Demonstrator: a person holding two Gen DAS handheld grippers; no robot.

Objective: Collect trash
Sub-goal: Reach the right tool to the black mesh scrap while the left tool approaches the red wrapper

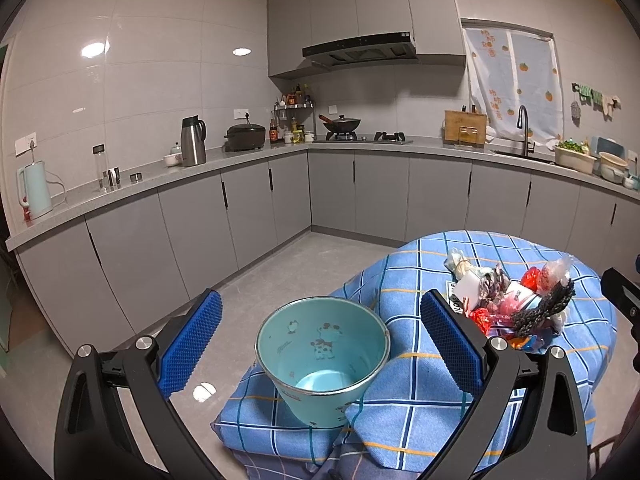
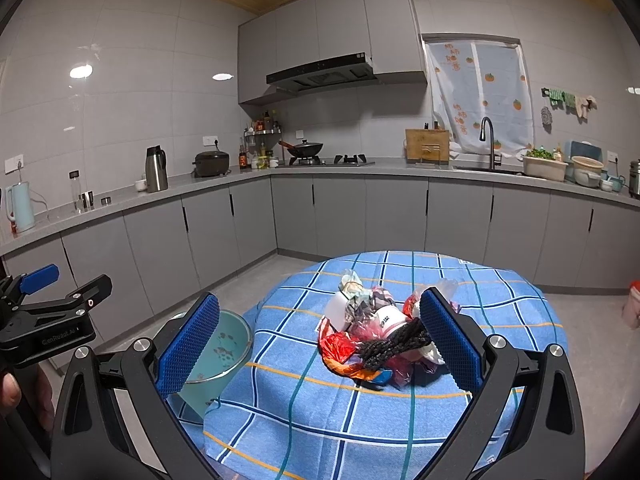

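- Two tools in view, both with blue padded fingers spread wide and gripping nothing.
- Left tool (image 1: 320, 344) held above a teal bucket (image 1: 323, 354), framing it between the fingers without touching.
- Bucket upright and empty, printed with small cartoon cows, set at the left edge of a round worktop (image 2: 500, 304) covered in blue checked cloth.
- Right tool (image 2: 320, 344) aimed at a pile of trash (image 2: 376, 332) near the middle of the worktop.
- Pile made of crumpled wrappers in red, pink and white, plus a dark braided cord, all bunched together.
- Trash well apart from the bucket, none inside it.
- Grey kitchen cabinets (image 2: 396, 216) behind.
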